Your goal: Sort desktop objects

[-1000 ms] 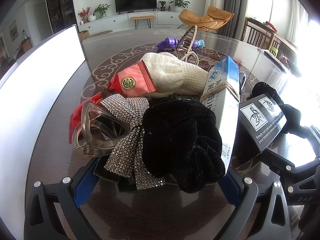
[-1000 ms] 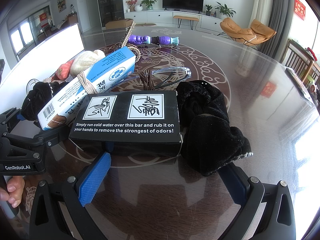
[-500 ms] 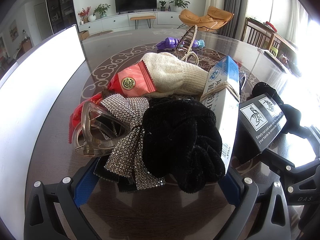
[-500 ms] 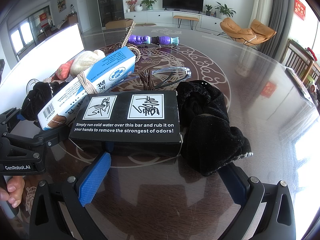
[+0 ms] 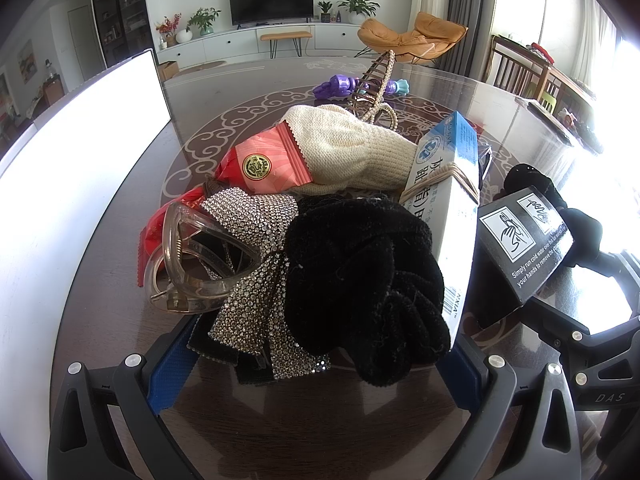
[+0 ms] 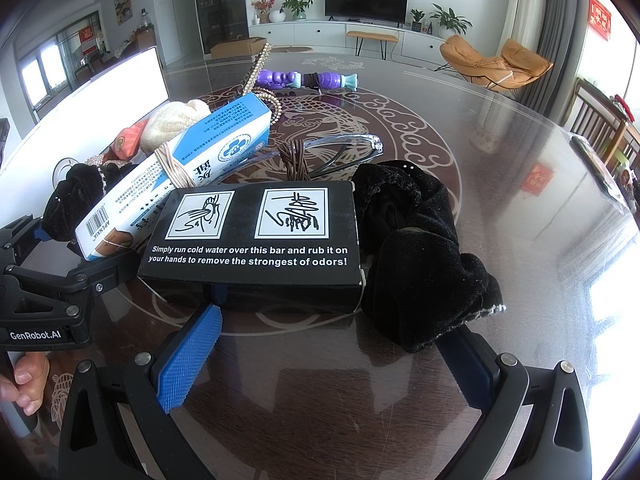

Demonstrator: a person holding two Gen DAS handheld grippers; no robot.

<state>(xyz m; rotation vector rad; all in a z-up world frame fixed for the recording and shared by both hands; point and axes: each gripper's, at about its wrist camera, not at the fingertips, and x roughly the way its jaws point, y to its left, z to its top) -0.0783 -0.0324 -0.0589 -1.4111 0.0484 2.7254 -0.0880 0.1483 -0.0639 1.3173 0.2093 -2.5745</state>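
A pile lies on the dark glass table [image 6: 440,380]. In the left wrist view my left gripper [image 5: 316,356] is open, its jaws wide on either side of a black scrunchie [image 5: 360,272] and a rhinestone bow [image 5: 256,280]. A clear hair claw [image 5: 192,260], red packet [image 5: 264,164], cream mitt [image 5: 348,152] and blue-white box [image 5: 452,200] lie around. In the right wrist view my right gripper [image 6: 324,344] is open, just in front of a black box [image 6: 256,240] and a second black scrunchie [image 6: 420,256].
A white board [image 5: 80,152] stands along the left edge. A purple toy [image 6: 304,79], a pearl hair comb [image 6: 256,68], clear glasses [image 6: 340,148] and a brown hair tie [image 6: 296,160] lie farther back. Chairs stand at the right.
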